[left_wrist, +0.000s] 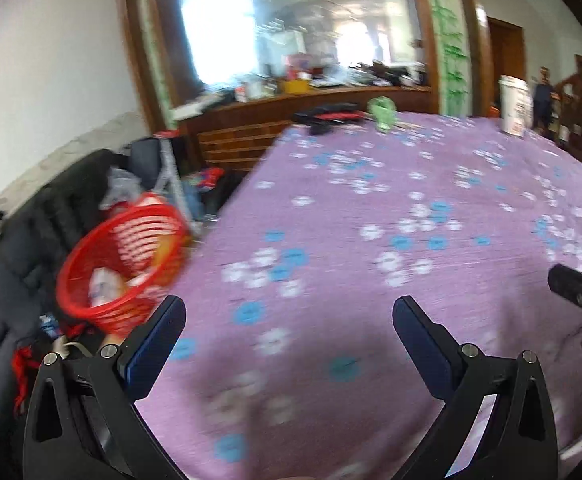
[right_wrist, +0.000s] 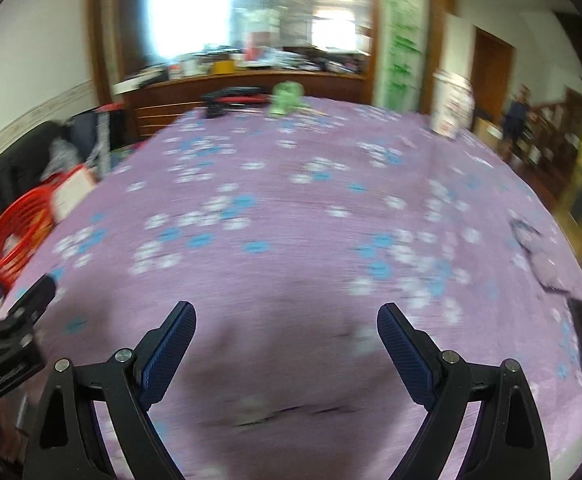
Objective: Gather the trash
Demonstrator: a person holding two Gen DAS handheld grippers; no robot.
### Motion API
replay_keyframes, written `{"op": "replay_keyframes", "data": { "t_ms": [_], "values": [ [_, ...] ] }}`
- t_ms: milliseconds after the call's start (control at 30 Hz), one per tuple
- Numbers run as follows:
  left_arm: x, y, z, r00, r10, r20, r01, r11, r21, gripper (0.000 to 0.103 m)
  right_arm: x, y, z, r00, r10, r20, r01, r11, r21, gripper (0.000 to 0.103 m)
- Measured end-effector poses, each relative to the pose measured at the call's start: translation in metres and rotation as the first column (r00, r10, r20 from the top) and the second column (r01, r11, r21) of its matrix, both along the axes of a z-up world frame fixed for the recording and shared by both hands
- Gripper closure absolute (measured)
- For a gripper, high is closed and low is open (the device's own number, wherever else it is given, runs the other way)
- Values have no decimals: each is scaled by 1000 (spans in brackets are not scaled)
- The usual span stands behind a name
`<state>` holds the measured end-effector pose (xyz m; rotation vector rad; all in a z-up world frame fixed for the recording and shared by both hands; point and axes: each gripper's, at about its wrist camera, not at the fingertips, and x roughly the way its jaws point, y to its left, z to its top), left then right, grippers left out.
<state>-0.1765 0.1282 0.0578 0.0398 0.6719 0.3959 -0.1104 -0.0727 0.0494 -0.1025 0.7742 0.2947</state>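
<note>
Red basket (left_wrist: 121, 268) with scraps at 9 o'clock beside the table (left_wrist: 371, 240) edge, white cup (left_wrist: 514, 106) at 1 o'clock, green toy (left_wrist: 383, 114) at 12, left gripper (left_wrist: 289, 326) and right gripper (right_wrist: 287, 330) both spread wide, empty, frames blurred.

- Purple floral tablecloth (left_wrist: 371, 280) covers the table.
- White cup (left_wrist: 514, 106) stands at its far edge.
- Green toy (left_wrist: 382, 114) sits beside a black-and-red object (left_wrist: 327, 117).
- Mirror (left_wrist: 291, 20) hangs behind.

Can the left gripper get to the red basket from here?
Probably yes. The left gripper is open and empty, the red basket sits just off the purple tablecloth's edge on its side, and nothing blocks the way.
</note>
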Motion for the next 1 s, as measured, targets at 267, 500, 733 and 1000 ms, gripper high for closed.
{"op": "replay_keyframes", "data": {
  "t_ms": [267, 500, 733, 1000],
  "values": [
    [88, -63, -5, 973, -207, -99, 196, 975, -109, 0, 62, -82, -13, 968, -239, -76, 237, 971, -25, 3],
    [146, -106, -33, 936, -281, -212, 251, 955, -157, 1, 100, -116, -41, 934, -315, -170, 310, 949, -55, 3],
    [163, -110, -53, 918, -293, -269, 249, 950, -187, 1, 110, -108, -47, 944, -261, -203, 253, 965, -65, 2],
    [171, -104, -57, 912, -305, -274, 235, 936, -261, 0, 121, -102, -54, 942, -246, -229, 235, 969, -76, 1]
  ]
}}
